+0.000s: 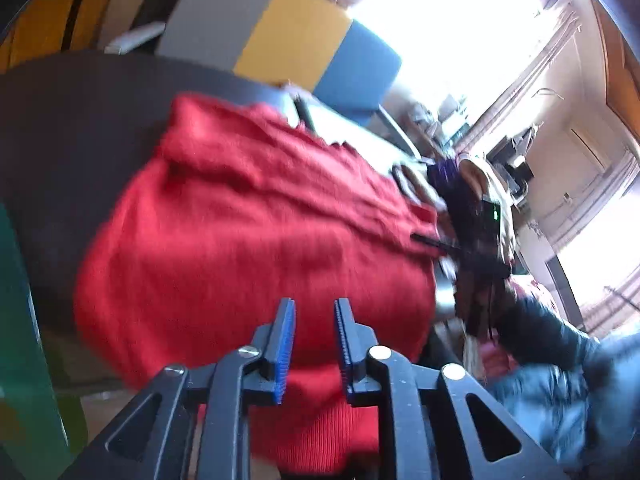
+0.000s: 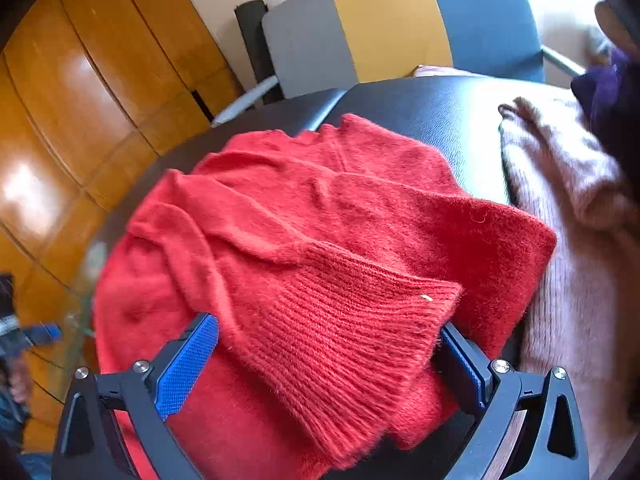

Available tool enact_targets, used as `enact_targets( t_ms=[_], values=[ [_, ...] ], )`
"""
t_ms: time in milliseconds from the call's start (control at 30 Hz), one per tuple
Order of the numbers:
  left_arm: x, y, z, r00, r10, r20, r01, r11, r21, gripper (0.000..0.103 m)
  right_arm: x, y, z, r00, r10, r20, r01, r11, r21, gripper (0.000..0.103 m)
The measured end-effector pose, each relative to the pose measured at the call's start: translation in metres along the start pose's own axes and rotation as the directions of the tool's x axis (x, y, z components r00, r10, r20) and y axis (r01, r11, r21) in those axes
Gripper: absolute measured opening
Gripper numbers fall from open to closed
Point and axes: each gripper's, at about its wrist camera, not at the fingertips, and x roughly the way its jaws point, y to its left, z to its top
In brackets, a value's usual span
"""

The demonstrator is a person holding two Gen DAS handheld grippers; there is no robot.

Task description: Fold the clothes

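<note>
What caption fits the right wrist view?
Open right gripper straddles the ribbed cuff of a red sweater on a dark table.

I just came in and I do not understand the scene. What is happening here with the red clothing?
A person is folding a red sweater on a dark table, with a hand-held gripper in each hand. The right hand-held gripper is open, and the ribbed cuff of one sleeve lies between its fingers, folded over the body. The left hand-held gripper is open too, near the sweater's edge and holding nothing. A pink knit garment lies beside the sweater.
</note>
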Motion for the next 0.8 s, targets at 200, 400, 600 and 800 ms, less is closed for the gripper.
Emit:
enact_targets(
  t_ms=[200, 400, 600, 800],
  values=[
    [0.071, -0.058, 0.043, 0.998, 0.063, 0.004, -0.063, 0.985, 0.161, 0.043, 0.015, -0.024, 0.029, 1.0, -0.015, -0.005, 0.015, 0.998, 0.067, 0.103],
    [0.139, -0.124, 0.056, 0.983, 0.183, -0.003, -0.161, 0.872, 0.462, 0.047, 0.025, -0.069, 0.063, 0.997, 0.074, 0.015, -0.075, 0.97, 0.23, 0.103],
    [0.193, -0.16, 0.049, 0.968, 0.243, -0.071, -0.134, 0.729, 0.671, 0.051, 0.028, -0.111, 0.065, 0.969, 0.206, 0.137, -0.239, 0.921, 0.308, 0.103],
    [0.239, -0.176, 0.029, 0.945, 0.302, -0.125, -0.097, 0.627, 0.773, 0.057, 0.022, -0.122, 0.052, 0.939, 0.258, 0.226, -0.31, 0.922, 0.232, 0.103]
  ],
)
